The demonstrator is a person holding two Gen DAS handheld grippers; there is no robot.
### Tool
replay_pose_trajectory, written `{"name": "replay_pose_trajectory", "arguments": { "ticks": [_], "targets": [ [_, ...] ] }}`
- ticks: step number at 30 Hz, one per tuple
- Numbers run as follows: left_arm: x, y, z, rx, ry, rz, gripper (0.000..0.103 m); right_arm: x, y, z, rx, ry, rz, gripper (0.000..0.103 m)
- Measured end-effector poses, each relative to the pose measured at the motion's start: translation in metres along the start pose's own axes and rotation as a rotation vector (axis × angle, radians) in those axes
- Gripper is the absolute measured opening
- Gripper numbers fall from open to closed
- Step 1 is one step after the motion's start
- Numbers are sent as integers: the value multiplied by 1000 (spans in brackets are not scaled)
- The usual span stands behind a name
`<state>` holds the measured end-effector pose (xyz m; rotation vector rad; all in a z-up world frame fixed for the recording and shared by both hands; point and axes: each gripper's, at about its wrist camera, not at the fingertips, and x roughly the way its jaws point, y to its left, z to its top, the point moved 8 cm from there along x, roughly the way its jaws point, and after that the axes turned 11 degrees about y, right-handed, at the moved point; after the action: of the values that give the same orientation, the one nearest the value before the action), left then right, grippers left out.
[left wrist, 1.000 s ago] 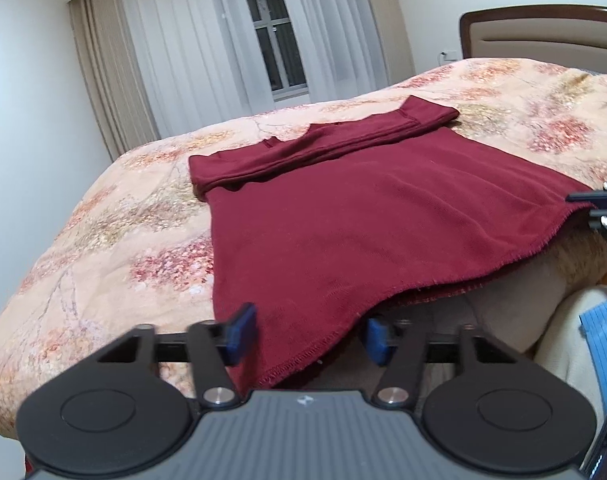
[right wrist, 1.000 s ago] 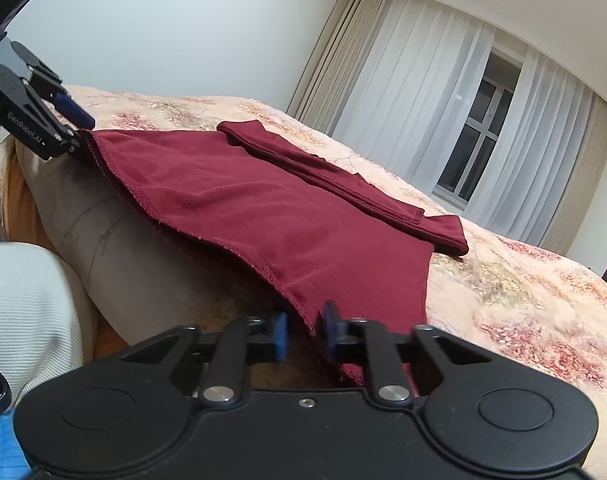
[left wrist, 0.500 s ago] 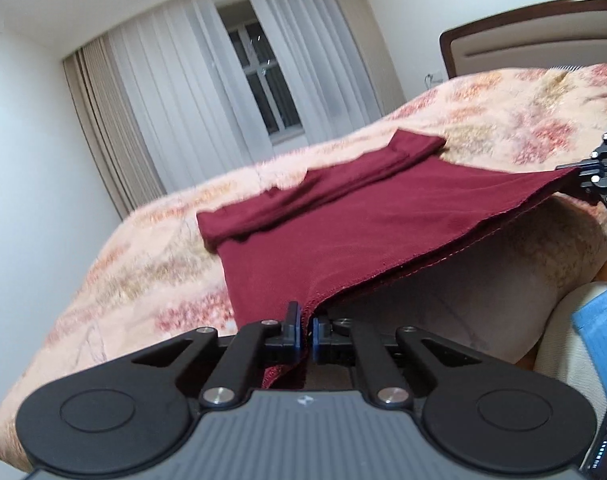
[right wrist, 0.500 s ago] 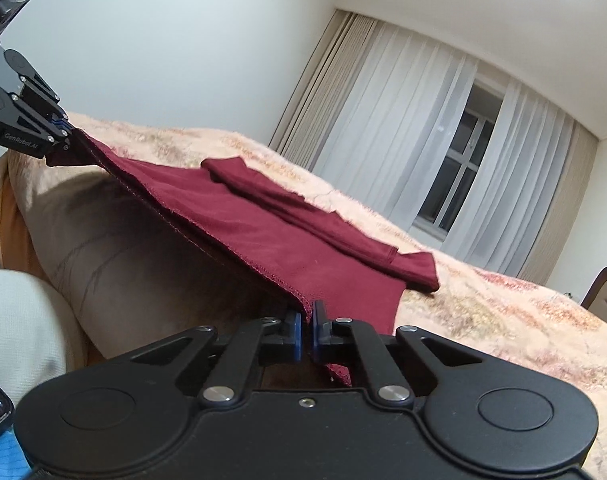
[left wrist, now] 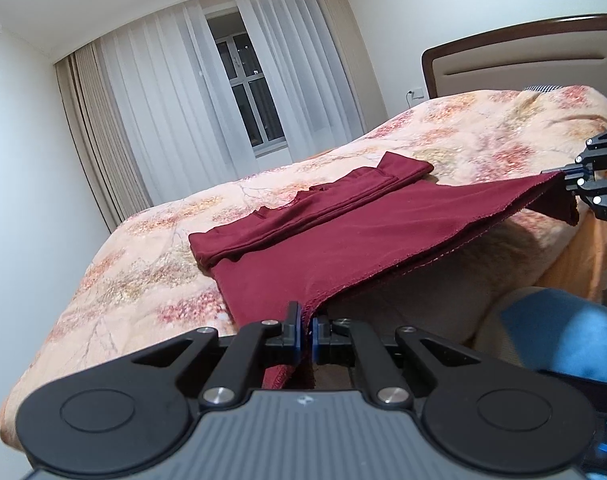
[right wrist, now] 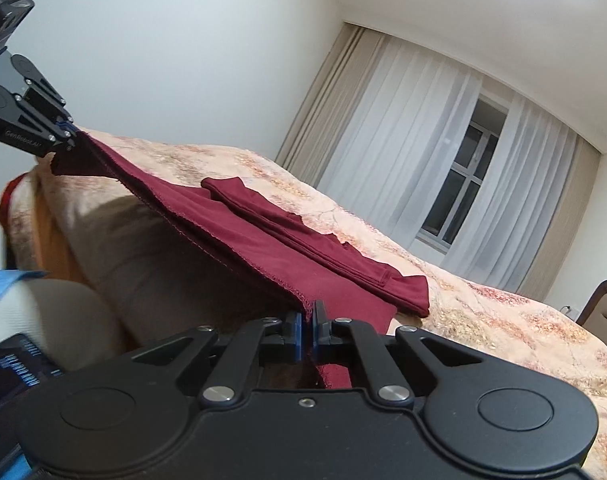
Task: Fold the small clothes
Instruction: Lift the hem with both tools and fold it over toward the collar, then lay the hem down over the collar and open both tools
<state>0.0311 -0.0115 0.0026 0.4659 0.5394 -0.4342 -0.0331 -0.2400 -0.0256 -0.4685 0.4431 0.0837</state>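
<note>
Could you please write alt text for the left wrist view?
The left gripper is shut on the near hem of a dark red knit garment spread over a floral peach bedspread. At far right, the right gripper holds the other hem corner raised.

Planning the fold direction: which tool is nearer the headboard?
Right. The right tool grips the shirt corner on the headboard side; the left tool grips the far corner.

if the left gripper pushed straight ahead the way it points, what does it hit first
Probably the maroon garment itself: the left gripper is shut on its near hem, and the cloth stretches ahead toward the folded sleeves, the floral bedspread beyond. Depth is uncertain.
</note>
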Motion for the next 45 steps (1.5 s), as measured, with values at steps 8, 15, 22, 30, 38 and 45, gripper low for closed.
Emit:
{"name": "replay_pose_trajectory", "arguments": {
  "ticks": [8,15,22,30,38,45],
  "targets": [
    [-61,-16,-21,-31,3,-43,4,-72,20,-7,-1,43,47,3],
    [-90,-24,-28,-23,29,-74,4,-107,24,-11,6,87,91,4],
    [-90,-10,4,-79,11,-104,4,-93,2,10,73,57,139,4],
    [-53,20,85,-18,-60,-51,4,-40,-57,73,86,-19,103,4],
    [38,51,164,-9,-49,6,4,68,-106,122,54,2,51,4],
    [137,68,194,33,48,32,4,171,-129,131,48,92,29,4]
  ]
}}
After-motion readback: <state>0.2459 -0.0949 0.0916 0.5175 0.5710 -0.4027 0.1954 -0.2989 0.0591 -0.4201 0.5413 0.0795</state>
